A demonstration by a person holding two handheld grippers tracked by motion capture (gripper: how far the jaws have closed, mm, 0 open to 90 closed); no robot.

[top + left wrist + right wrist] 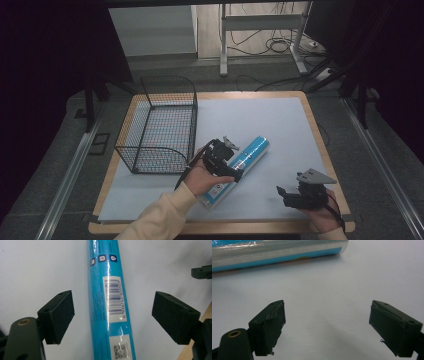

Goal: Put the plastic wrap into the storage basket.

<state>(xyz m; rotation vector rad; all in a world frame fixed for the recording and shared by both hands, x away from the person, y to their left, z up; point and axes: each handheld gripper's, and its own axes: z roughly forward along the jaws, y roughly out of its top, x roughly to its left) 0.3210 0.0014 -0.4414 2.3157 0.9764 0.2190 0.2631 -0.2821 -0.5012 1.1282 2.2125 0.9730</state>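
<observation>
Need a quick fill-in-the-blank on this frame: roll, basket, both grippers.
1. The blue roll lies on the mat between the left gripper's ____ jaws, pads clear of it.
2. The wire basket holds ____.
3. The right gripper has ____ between its jaws.
4. The white label on the roll carries a ____.

Missing words: open; nothing; nothing; barcode

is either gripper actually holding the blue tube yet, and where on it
Nothing is held. The left gripper straddles the blue tube at its barcode label, pads apart from it. The right gripper is open over bare table.
</observation>
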